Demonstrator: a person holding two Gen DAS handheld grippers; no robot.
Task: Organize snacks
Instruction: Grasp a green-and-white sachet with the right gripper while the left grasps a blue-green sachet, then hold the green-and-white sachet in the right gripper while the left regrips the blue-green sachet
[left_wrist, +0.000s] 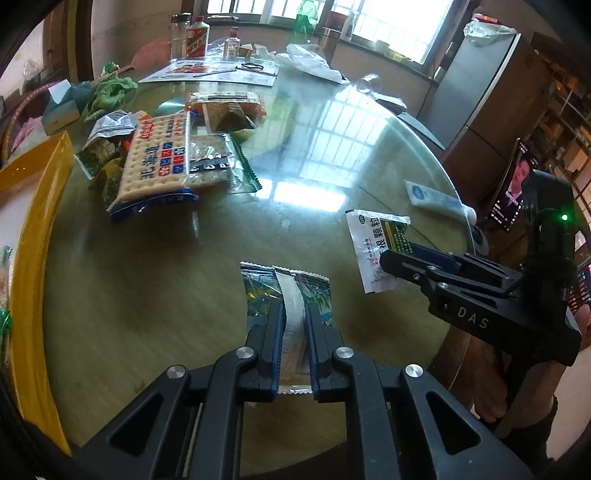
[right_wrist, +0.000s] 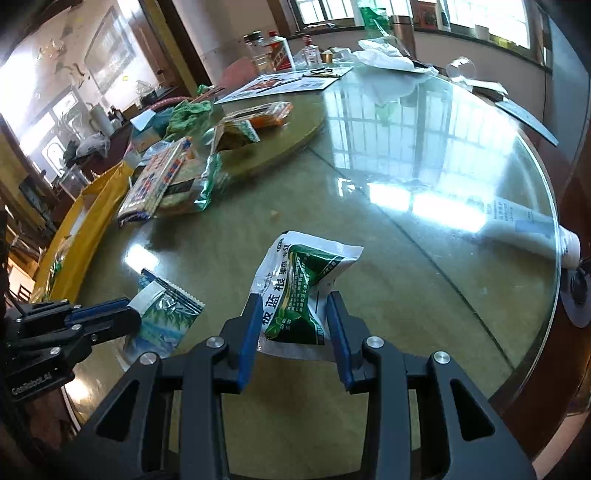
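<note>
Both hands are loaded: the left gripper (left_wrist: 293, 325) has its jaws clamped on a green foil packet (left_wrist: 291, 295), and the right gripper (right_wrist: 291, 328) pinches a white-green sachet (right_wrist: 303, 288). The cracker pile (left_wrist: 162, 162) far left by the yellow tray (left_wrist: 33, 236) awaits sorting.

Yellow tray (left_wrist: 33, 258) cut off by left edge in left wrist view; contents barely showed. Lower packets in snack pile (left_wrist: 107, 158) hidden under cracker pack (left_wrist: 155, 158). Green-and-white sachet (right_wrist: 299, 295) crumpled, lower print hidden between right gripper's pads. Phone (left_wrist: 511, 184) partly hidden behind right gripper (left_wrist: 391, 258); its screen too small to read.
</note>
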